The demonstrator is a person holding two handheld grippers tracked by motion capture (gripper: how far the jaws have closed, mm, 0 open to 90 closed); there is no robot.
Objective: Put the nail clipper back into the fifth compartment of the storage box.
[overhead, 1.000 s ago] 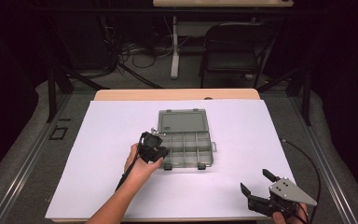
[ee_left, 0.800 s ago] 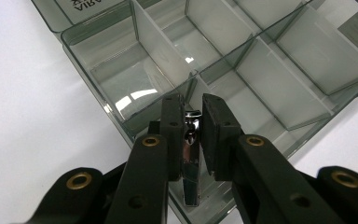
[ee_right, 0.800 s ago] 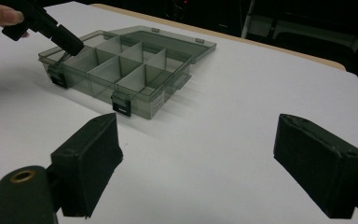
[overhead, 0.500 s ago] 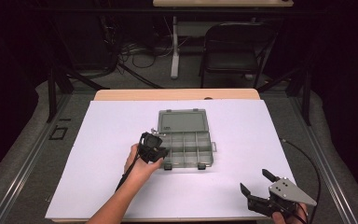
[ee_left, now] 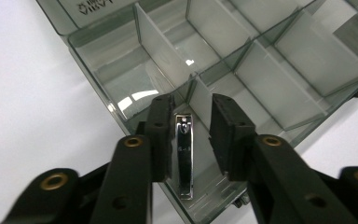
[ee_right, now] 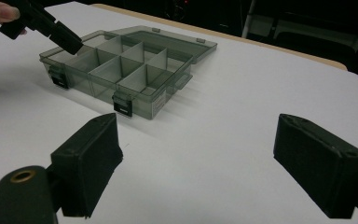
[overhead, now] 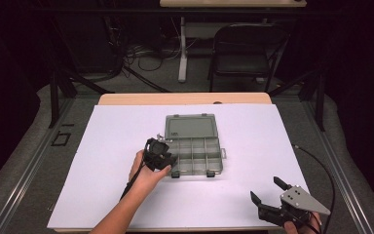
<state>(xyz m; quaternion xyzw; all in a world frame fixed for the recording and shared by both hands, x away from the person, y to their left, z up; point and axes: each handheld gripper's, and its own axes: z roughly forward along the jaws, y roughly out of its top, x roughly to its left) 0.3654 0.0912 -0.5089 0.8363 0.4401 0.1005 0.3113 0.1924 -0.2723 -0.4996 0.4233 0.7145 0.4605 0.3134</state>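
A smoky clear organizer box (overhead: 213,168) lies open on the white sheet, its lid (overhead: 191,126) flat behind it. My left gripper (overhead: 168,161) hangs over the box's near left corner. In the left gripper view a silver nail clipper (ee_left: 184,158) lies in that corner compartment between the jaws of the left gripper (ee_left: 193,105). The jaws have just been opening and a gap shows beside the clipper. My right gripper (overhead: 266,189) rests near the table's front right, jaws wide apart and empty. The right gripper view looks past the right gripper (ee_right: 205,140) to the box (ee_right: 135,105) and the left gripper (ee_right: 67,39).
The box's other compartments (ee_left: 270,60) look empty. Two dark latches (ee_right: 123,107) sit on its front wall. White sheet (overhead: 117,136) covers the wooden table. A black chair (overhead: 246,53) and cables stand beyond the far edge.
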